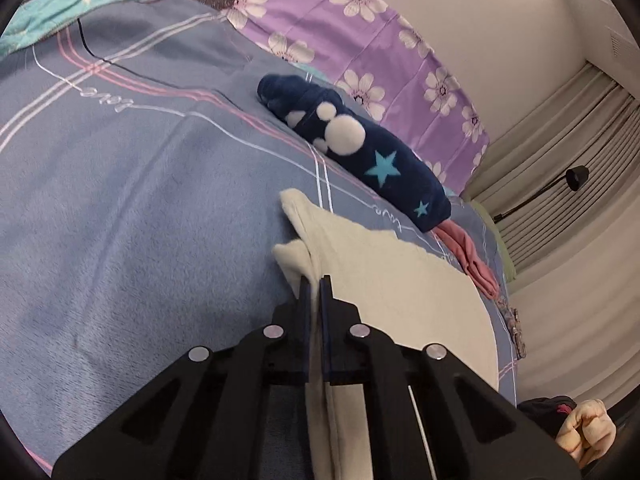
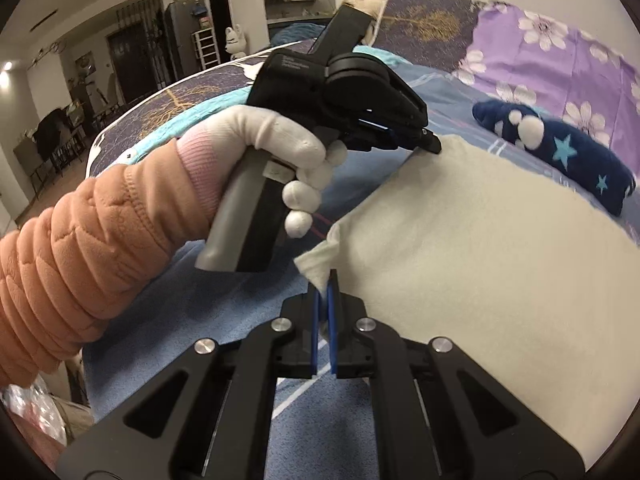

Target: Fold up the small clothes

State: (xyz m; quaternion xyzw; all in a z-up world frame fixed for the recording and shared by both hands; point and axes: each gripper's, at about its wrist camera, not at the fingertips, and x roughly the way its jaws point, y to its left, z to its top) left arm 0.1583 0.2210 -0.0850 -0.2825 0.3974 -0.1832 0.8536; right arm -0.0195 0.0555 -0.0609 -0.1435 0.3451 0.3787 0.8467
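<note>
Cream cloth (image 1: 400,276) is being pinched at two of its corners on the bed. One corner is being clamped between the closed jaws of the left gripper (image 1: 316,280), with a fold of fabric trapped between the pads and trailing back under the tool. Another corner, slightly crumpled, is being held by the right gripper (image 2: 326,280), whose blue-padded jaws are pressed together on it. In the right wrist view, the left gripper's handle is being grasped by a white-gloved hand (image 2: 288,152) in an orange quilted sleeve (image 2: 80,260). The cloth is being kept spread over a grey-blue striped bedsheet (image 1: 140,200). Beyond it, a navy starred fleece roll (image 1: 360,148) is lying near a purple floral pillow (image 1: 360,40), with a pink garment (image 1: 472,260) just beside the roll's end.
</note>
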